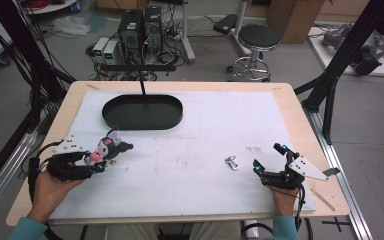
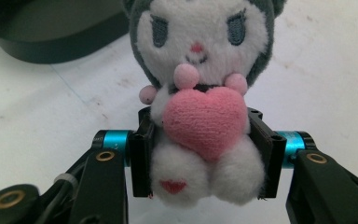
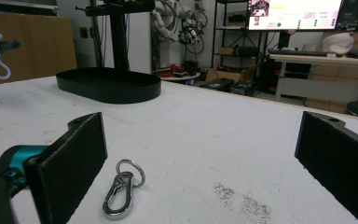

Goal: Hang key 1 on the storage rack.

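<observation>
The left gripper (image 2: 205, 154) is clamping a plush toy (image 2: 200, 93); the right gripper (image 3: 205, 154) is gaping wide, a metal clip (image 3: 121, 193) lying between its jaws.

A black stool (image 1: 259, 37) and computer towers (image 1: 141, 27) stand beyond the table (image 1: 290, 107).

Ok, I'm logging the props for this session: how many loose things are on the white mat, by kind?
Plush toy: 1, held in the left gripper
Metal carabiner clip with key ring: 1
Black oval tray: 1
Total: 3
</observation>
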A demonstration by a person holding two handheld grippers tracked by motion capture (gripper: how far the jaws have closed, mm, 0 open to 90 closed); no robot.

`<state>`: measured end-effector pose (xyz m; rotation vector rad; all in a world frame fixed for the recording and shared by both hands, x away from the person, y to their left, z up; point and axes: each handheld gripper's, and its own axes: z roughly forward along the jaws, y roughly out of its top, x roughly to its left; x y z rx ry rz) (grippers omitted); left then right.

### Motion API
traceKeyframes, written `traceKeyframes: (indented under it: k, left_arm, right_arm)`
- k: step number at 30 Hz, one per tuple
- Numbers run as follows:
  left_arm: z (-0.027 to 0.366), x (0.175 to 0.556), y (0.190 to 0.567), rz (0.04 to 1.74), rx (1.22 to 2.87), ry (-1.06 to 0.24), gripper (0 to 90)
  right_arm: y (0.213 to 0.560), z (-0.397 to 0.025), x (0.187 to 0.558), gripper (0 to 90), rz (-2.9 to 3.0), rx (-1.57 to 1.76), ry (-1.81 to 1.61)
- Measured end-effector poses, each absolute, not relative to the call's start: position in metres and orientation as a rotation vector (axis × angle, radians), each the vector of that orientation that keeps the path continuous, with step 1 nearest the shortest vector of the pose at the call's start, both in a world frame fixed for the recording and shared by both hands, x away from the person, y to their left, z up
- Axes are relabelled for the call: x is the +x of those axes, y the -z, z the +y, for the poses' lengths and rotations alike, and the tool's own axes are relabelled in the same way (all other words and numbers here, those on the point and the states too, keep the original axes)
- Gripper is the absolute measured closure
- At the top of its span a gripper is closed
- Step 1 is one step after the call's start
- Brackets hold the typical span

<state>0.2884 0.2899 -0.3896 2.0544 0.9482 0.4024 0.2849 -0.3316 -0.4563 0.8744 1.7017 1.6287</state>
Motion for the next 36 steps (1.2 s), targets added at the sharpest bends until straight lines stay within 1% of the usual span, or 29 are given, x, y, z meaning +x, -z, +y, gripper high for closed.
traceKeyframes:
  k: [8,17,26,36]
  left_arm:
    - [0.292,0.297,0.378,0.979,1.968,-0.434,52.0]
    - [0.3,0.313,0.357,1.027,1.854,-0.528,52.1]
    - [0.307,0.334,0.334,1.08,1.823,-0.604,52.2]
    - [0.306,0.355,0.32,1.109,1.819,-0.641,52.2]
  right_arm:
    - [0.456,-0.332,0.285,1.4,1.701,0.872,-1.628]
    - [0.456,-0.332,0.286,1.4,1.694,0.868,-1.631]
    - [0.456,-0.332,0.286,1.4,1.692,0.87,-1.634]
    - [0.456,-0.333,0.286,1.4,1.695,0.872,-1.633]
